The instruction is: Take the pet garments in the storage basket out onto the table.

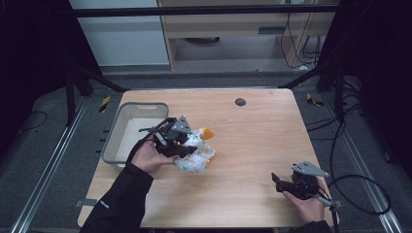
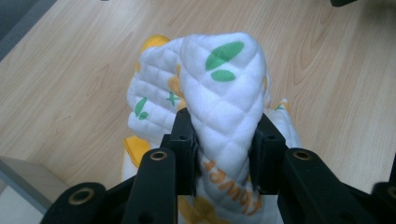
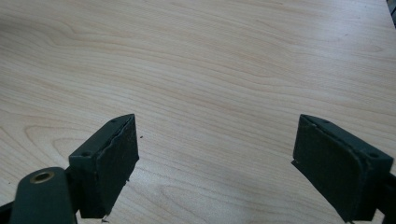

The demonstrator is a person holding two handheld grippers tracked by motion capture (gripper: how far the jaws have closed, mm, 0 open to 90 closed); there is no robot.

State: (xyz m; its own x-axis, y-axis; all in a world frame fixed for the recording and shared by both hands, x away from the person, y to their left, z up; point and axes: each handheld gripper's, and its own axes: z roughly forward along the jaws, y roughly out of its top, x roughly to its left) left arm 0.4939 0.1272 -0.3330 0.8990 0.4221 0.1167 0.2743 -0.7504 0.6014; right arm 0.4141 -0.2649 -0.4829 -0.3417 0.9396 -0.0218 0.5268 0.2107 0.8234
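Nearest the person, at the right front of the pale wood-grain tabletop (image 1: 252,145), the right tool (image 1: 281,182) rests low in the hand with its flat, dark rubbery pads (image 3: 114,163) spread wide and nothing between them, only bare wood beneath. Farther in and to the left, the left tool (image 2: 223,154) is clamped on a soft quilted cloth (image 2: 219,88), white with a diamond-stitched surface, green leaf prints and orange edging. A thick fold of it bulges up between the two black jaws, which pinch it from both sides. Orange letters run along the cloth below the jaws, too bent to read. In the high view the cloth lies bunched on the tabletop just right of a grey rectangular plastic bin (image 1: 116,127) with rounded corners.
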